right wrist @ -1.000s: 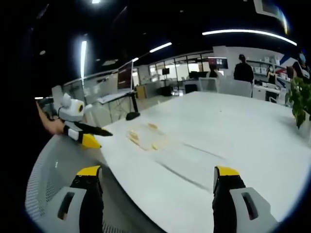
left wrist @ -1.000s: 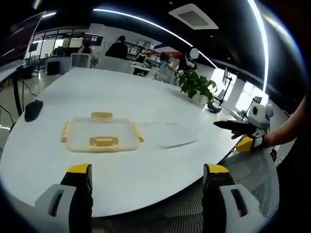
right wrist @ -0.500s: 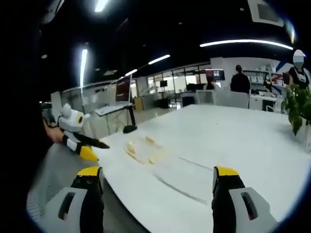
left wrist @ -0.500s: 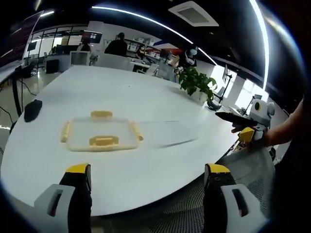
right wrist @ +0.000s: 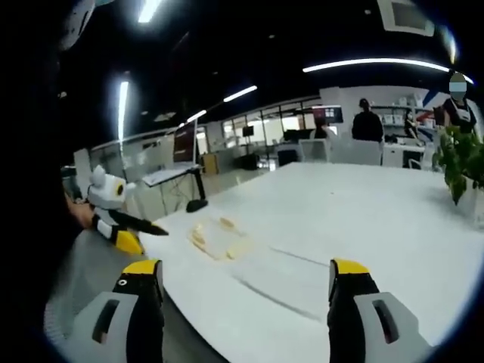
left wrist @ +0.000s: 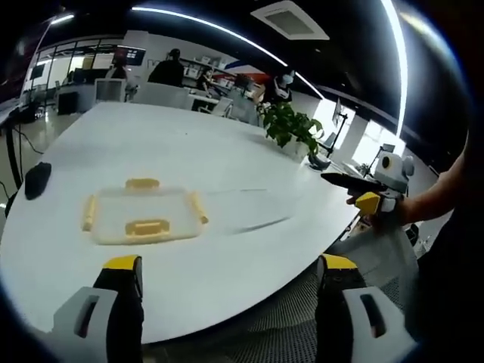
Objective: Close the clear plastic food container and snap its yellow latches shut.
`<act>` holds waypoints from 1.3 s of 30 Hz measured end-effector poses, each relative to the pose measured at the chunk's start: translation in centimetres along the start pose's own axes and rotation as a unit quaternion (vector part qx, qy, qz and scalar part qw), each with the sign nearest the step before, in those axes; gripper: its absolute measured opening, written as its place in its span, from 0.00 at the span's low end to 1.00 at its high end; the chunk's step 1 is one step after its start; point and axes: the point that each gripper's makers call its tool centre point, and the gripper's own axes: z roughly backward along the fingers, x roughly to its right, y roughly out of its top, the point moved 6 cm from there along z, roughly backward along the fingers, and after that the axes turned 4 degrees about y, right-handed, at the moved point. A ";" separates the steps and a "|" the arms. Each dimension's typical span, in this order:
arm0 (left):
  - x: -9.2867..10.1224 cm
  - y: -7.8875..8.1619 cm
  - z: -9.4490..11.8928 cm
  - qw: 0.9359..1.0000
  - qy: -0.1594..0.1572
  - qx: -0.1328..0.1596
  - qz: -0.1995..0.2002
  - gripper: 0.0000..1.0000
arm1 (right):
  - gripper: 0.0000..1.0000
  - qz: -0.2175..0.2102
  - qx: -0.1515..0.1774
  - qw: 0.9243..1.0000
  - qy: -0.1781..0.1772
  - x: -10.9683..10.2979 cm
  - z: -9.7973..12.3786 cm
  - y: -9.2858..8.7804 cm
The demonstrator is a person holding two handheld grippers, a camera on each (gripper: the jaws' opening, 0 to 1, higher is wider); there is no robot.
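Currently both hand-held grippers, left and right, wide open, empty; container flat on table, apart.

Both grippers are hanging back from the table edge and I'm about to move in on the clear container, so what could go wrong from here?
1. The clear plastic food container with yellow latches lies loose on the smooth white table; a one-sided push on a latch may slide it instead of snapping it.
2. Its clear lid is hard to make out against the white top, so misjudging its edge is likely.
3. The left gripper and right gripper both stand open off the table; converging on one small container, they could collide.
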 end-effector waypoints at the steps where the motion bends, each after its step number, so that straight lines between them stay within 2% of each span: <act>1: -0.1 0.2 -0.1 1.000 -0.002 0.001 0.002 0.96 | 0.91 0.001 -0.001 1.000 -0.001 0.0 0.0 0.2; 5: -0.4 0.5 -0.3 1.000 -0.004 -0.002 -0.006 0.95 | 0.89 0.005 -0.004 1.000 0.002 0.0 -0.2 0.9; 9: -0.5 0.9 -0.4 1.000 -0.008 -0.004 -0.021 0.94 | 0.88 0.010 0.008 1.000 0.005 0.1 -1.1 1.8; 16: -0.6 1.5 -0.6 1.000 -0.011 0.001 -0.021 0.93 | 0.87 0.011 0.010 1.000 0.010 -0.1 -1.5 2.1; 19: -0.7 2.0 -0.5 0.999 -0.013 0.013 -0.027 0.88 | 0.87 0.006 0.012 1.000 0.007 0.0 -1.4 2.3; 28: -1.6 2.6 -0.2 1.000 -0.001 0.014 -0.018 0.90 | 0.86 0.006 0.022 1.000 0.005 -0.2 -2.0 3.1; 30: -1.5 3.0 -0.1 1.000 -0.005 0.019 -0.008 0.90 | 0.86 0.007 0.023 1.000 0.008 -0.3 -2.2 3.2; 39: -0.6 4.0 -0.2 0.999 -0.009 0.027 -0.036 0.89 | 0.85 0.015 0.021 0.999 0.019 -0.9 -2.9 3.3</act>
